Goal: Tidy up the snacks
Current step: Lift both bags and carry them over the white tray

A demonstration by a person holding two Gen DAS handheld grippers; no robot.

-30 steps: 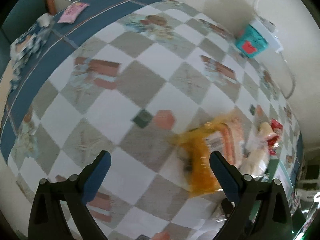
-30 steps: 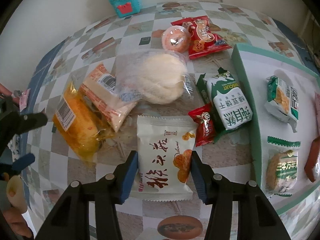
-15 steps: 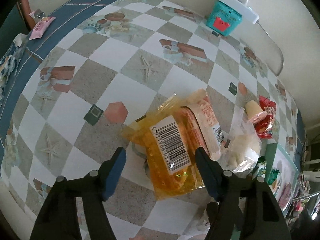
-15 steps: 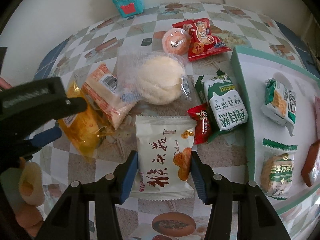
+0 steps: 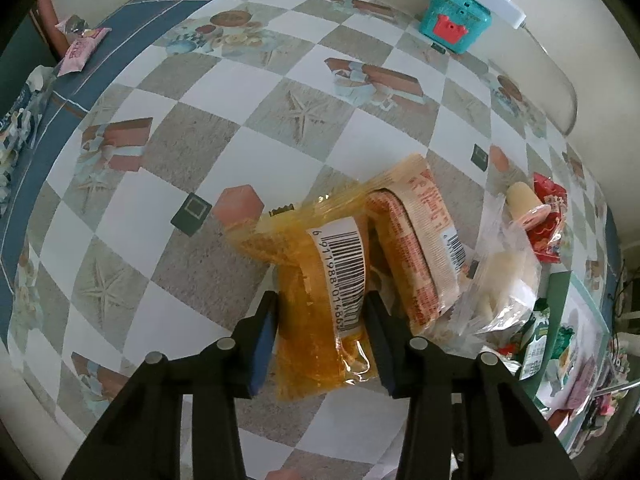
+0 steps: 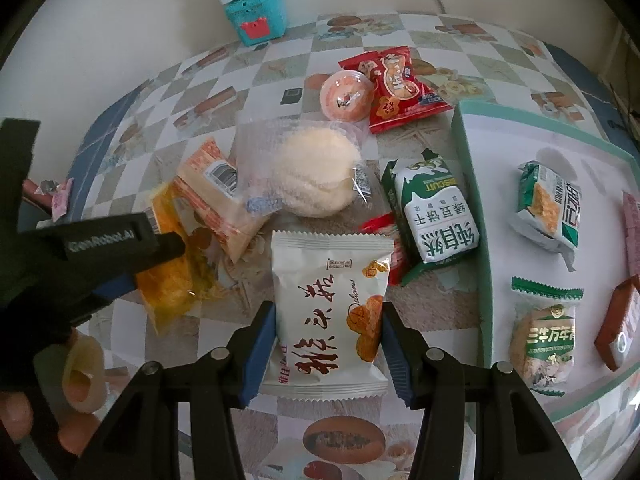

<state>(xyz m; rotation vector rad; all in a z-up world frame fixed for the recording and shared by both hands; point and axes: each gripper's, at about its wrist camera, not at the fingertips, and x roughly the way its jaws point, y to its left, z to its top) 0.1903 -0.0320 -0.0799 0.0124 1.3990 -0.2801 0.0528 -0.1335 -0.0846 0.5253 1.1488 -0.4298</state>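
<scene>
On the checked tablecloth [image 5: 192, 140], left of the tray [image 6: 472, 216], the left gripper [image 5: 320, 320] has just been closing its jaws around the yellow packet [image 5: 316, 280]; both blue pads now press its sides, and it lies on the cloth. Just right of that packet lies the orange packet [image 5: 416, 248], with the clear-bagged bun [image 6: 316, 172] next toward the tray. Nearer the camera than the bun, the right gripper [image 6: 328, 344] has its jaws partly closed on the white packet [image 6: 328, 304], pads touching both long edges. A green biscuit pack [image 6: 436, 216] leans against the tray's left wall, a small red sachet [image 6: 380, 224] just left of it. Beyond the bun sit a jelly cup [image 6: 346, 96] and a red packet [image 6: 400, 84], touching. Inside the tray lie two green-and-white packs [image 6: 548, 204] [image 6: 544, 336]. Farthest from the tray, against the wall, stands a teal box [image 6: 256, 12].
</scene>
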